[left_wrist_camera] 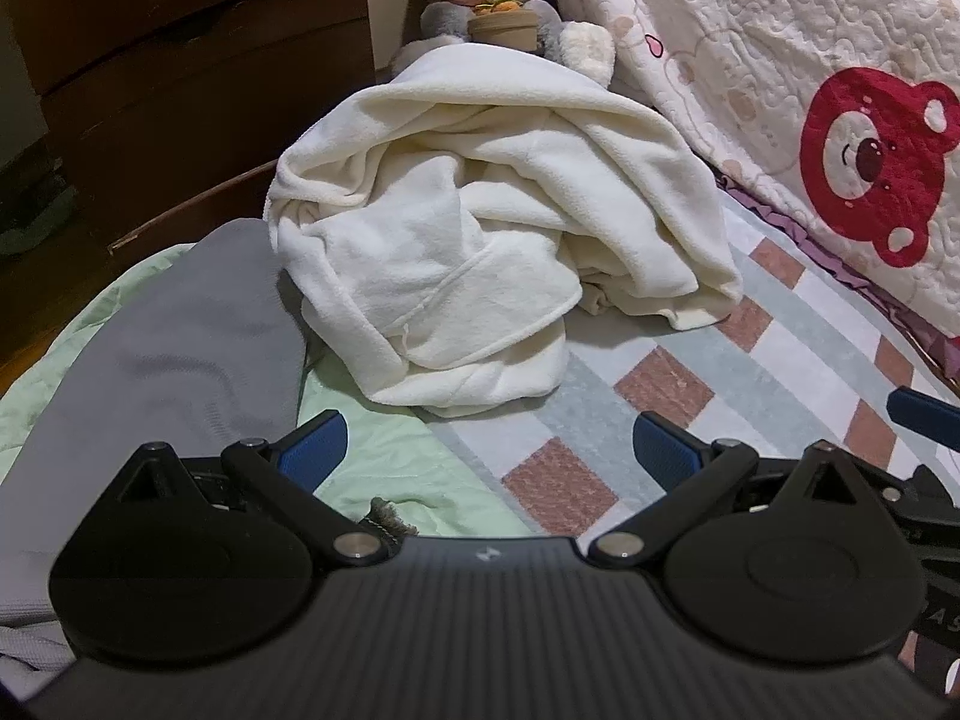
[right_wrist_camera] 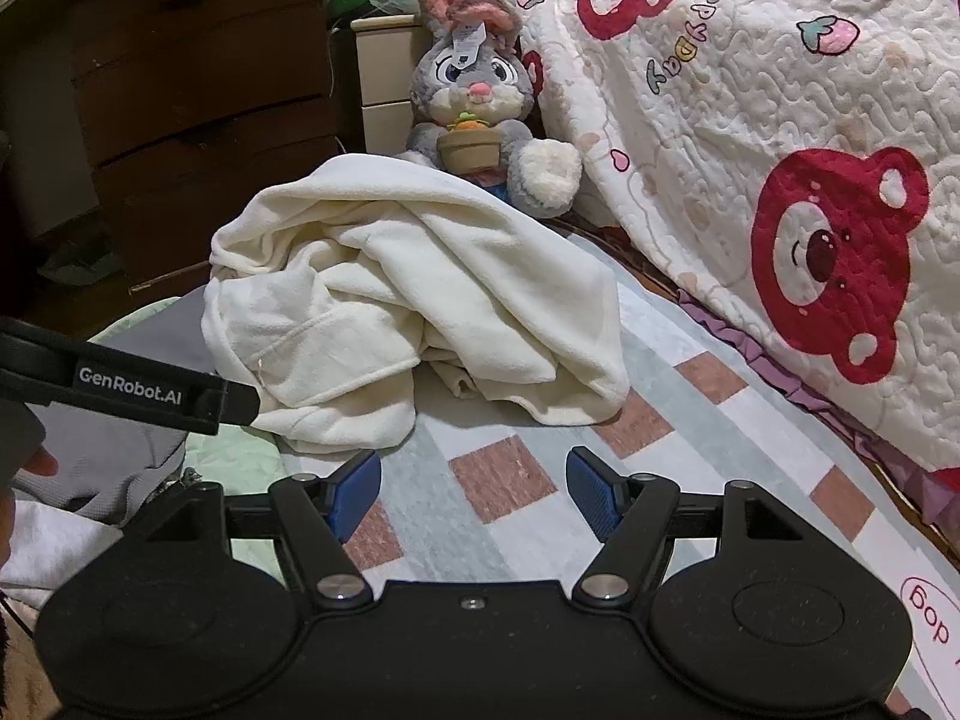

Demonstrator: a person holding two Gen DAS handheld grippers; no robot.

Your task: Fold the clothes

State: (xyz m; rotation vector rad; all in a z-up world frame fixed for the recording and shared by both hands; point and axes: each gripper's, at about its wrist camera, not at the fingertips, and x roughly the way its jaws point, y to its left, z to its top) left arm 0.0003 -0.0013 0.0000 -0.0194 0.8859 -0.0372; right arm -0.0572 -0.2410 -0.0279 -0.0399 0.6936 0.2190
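Both grippers hang low over the bed, side by side, and the cream fleece garment (left_wrist_camera: 480, 240) sits dead ahead of them in a rumpled heap on the checked bedsheet (left_wrist_camera: 660, 396). The left gripper (left_wrist_camera: 489, 447) has its blue pads spread wide with nothing between them; same story on the right gripper (right_wrist_camera: 474, 492), jaws apart and empty. The heap lies a little left of the right gripper's line and almost centred on the left's, so the left looks marginally nearer its front hem. It's bunched too much to read a long axis; a seamed flap droops toward the grippers. A grey garment (left_wrist_camera: 168, 348) lies flat just to the left, touching the heap's side. Open sheet runs in front and to the right, until the bear-print quilt (left_wrist_camera: 810, 90) rises as a wall. A plush rabbit (right_wrist_camera: 480, 108) sits right behind the heap, a dark wooden dresser (left_wrist_camera: 180, 60) beyond the left edge.
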